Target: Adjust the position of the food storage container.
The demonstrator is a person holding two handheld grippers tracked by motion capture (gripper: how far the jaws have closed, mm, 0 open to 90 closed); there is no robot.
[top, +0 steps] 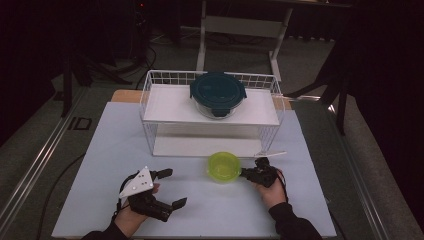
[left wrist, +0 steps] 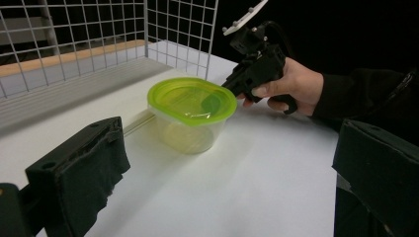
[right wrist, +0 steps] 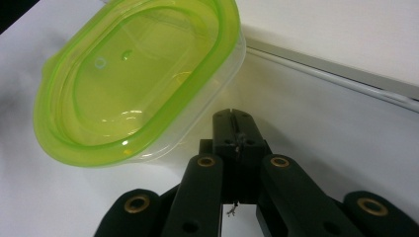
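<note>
A clear plastic tub with a lime-green lid (top: pixel 224 166) stands on the white table in front of the wire rack. My right gripper (top: pixel 244 173) is shut, and its tips rest against the tub's right rim. In the right gripper view the two jaws (right wrist: pixel 232 121) are pressed together just below the tub (right wrist: pixel 133 79), with nothing visible between them. My left gripper (top: pixel 172 188) is open at the near left, well away from the tub. The left gripper view has the tub (left wrist: pixel 190 106) ahead between the spread jaws of my left gripper (left wrist: pixel 232 148), with the right gripper (left wrist: pixel 228 88) touching its far rim.
A white wire rack (top: pixel 165 77) with two shelves stands at the back of the table (top: pixel 115 145). A glass container with a dark teal lid (top: pixel 218 92) sits on its top shelf. The rack's lower shelf edge (right wrist: pixel 346 74) runs close behind the tub.
</note>
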